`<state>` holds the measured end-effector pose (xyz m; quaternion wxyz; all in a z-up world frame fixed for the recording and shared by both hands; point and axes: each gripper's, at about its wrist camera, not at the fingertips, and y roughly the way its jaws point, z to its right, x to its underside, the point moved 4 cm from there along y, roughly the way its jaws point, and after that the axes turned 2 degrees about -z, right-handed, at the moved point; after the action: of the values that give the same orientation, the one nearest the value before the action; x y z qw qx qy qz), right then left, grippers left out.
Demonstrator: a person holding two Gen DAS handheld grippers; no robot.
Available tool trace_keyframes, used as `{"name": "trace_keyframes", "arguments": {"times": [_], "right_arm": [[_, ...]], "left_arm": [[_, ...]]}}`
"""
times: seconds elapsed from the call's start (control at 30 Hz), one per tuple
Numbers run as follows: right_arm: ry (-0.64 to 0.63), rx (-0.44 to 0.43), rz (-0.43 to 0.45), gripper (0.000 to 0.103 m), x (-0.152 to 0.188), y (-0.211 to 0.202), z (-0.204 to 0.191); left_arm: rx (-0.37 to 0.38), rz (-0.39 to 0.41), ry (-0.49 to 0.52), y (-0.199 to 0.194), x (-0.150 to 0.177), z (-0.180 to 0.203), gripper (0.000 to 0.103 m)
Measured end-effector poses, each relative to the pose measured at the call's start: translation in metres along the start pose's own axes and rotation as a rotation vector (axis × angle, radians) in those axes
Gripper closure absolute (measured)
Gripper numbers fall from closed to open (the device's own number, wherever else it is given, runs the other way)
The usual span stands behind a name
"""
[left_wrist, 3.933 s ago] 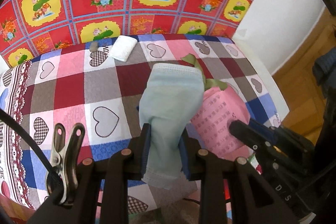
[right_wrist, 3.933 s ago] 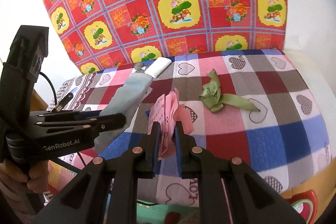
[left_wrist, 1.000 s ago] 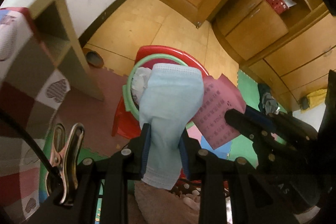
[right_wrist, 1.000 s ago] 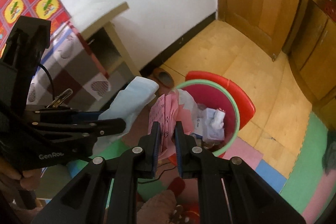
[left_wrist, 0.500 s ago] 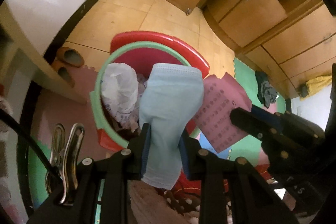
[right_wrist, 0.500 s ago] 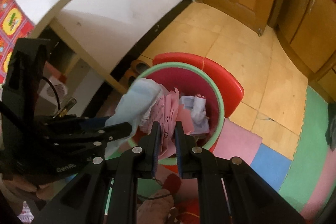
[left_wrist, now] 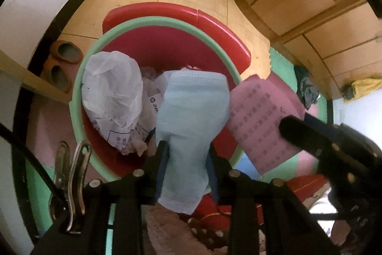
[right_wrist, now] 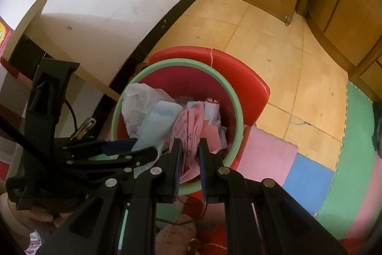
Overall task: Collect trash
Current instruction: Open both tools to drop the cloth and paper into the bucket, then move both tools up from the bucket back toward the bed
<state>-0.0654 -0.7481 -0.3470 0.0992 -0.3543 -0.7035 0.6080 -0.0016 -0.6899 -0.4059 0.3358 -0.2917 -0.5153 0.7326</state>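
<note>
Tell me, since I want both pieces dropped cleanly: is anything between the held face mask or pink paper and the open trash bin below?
Nothing visible blocks either. The face mask in the left gripper and the pink paper in the right gripper hang over the open trash bin; only a white plastic bag lies inside.

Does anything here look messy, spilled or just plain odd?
Nothing is spilled. The bin is already stuffed with a plastic bag and paper. The left gripper holds a face mask and the right gripper a pink paper over it.

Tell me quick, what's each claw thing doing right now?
Left gripper: closed on the blue face mask.
Right gripper: closed on the pink paper.
Both over the trash bin.
</note>
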Motion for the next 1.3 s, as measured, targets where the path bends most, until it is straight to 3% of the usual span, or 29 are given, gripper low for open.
{"name": "trace_keyframes", "arguments": {"times": [0.07, 0.17, 0.43, 0.67, 0.9, 1.0, 1.3], "right_arm": [[0.007, 0.000, -0.004, 0.089, 0.000, 0.003, 0.002], [0.018, -0.001, -0.006, 0.089, 0.000, 0.007, 0.005], [0.017, 0.002, -0.026, 0.089, 0.004, 0.019, 0.006], [-0.004, -0.012, -0.064, 0.087, 0.006, 0.036, -0.001], [-0.023, -0.005, -0.085, 0.081, 0.009, 0.040, -0.010], [-0.028, -0.003, -0.083, 0.073, 0.008, 0.037, -0.011], [-0.041, -0.001, -0.075, 0.072, 0.012, 0.022, -0.023]], "left_arm": [[-0.005, -0.013, -0.003, 0.002, 0.000, -0.001, 0.057], [-0.007, -0.030, -0.022, 0.005, 0.001, -0.003, 0.051], [-0.015, -0.034, -0.043, 0.000, 0.004, -0.007, 0.051], [-0.096, -0.043, -0.024, -0.006, 0.012, -0.021, 0.051], [-0.097, -0.035, -0.044, -0.019, 0.019, -0.027, 0.051], [-0.097, -0.027, -0.046, -0.025, 0.020, -0.028, 0.050], [-0.097, -0.003, -0.050, -0.044, 0.025, -0.028, 0.050]]}}
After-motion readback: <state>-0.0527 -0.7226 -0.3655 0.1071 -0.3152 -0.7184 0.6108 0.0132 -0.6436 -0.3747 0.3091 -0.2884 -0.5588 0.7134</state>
